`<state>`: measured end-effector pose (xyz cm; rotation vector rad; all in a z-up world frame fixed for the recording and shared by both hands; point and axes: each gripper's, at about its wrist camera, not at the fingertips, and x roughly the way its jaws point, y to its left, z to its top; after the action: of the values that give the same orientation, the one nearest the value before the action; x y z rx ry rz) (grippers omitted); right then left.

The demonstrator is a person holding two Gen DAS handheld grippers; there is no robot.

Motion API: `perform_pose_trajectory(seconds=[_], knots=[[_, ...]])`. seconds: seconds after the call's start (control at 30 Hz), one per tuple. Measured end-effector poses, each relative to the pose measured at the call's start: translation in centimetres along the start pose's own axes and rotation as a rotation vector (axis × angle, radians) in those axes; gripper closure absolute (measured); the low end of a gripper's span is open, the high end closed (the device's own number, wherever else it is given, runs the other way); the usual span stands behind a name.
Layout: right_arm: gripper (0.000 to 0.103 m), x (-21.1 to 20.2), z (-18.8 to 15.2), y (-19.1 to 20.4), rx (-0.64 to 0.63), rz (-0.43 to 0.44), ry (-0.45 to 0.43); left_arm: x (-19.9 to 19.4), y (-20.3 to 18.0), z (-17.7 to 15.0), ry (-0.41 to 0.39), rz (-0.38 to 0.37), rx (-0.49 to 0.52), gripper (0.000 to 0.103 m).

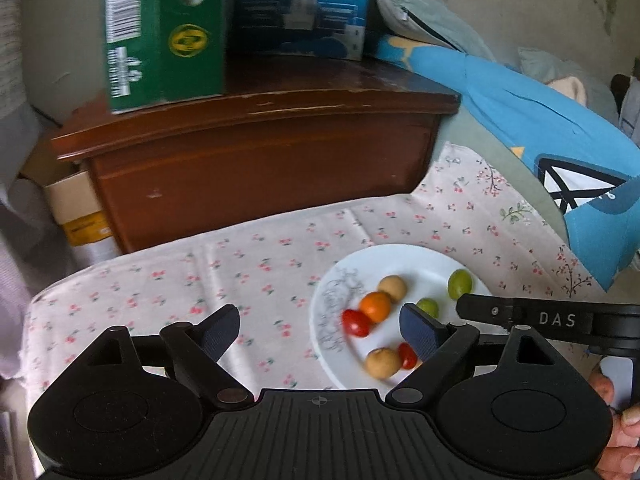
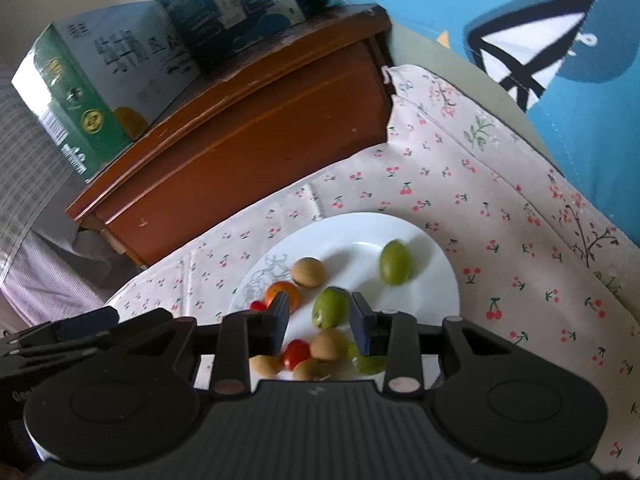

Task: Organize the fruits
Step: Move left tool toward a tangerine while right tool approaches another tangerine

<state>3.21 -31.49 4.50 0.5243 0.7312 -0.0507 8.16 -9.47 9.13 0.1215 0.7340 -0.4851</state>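
The plate (image 2: 436, 280) on the cloth (image 2: 500, 200) holds green, tan, orange and red fruits. Right gripper (image 2: 320, 320): fingers narrowly parted around a green fruit (image 2: 330, 306), not pressing. Left gripper (image 1: 320, 332): fingers released, empty.

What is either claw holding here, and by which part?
Nothing: left claw open and empty; right claw narrow, its pads clear of the small green oval fruit on the white plate.

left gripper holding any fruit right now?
No. The left gripper has its jaws wide apart with only cloth and plate showing between them; the fruits all lie on the plate.
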Motion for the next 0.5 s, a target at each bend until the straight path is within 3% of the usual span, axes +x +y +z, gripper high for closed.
perform_pose_trajectory(seconds=[0.5], knots=[[0.068,-2.2,-3.1,2.6,-0.051,0.062,0.019,-4.8,2.9,-3.2,0.016,0.09,-0.075,0.014]])
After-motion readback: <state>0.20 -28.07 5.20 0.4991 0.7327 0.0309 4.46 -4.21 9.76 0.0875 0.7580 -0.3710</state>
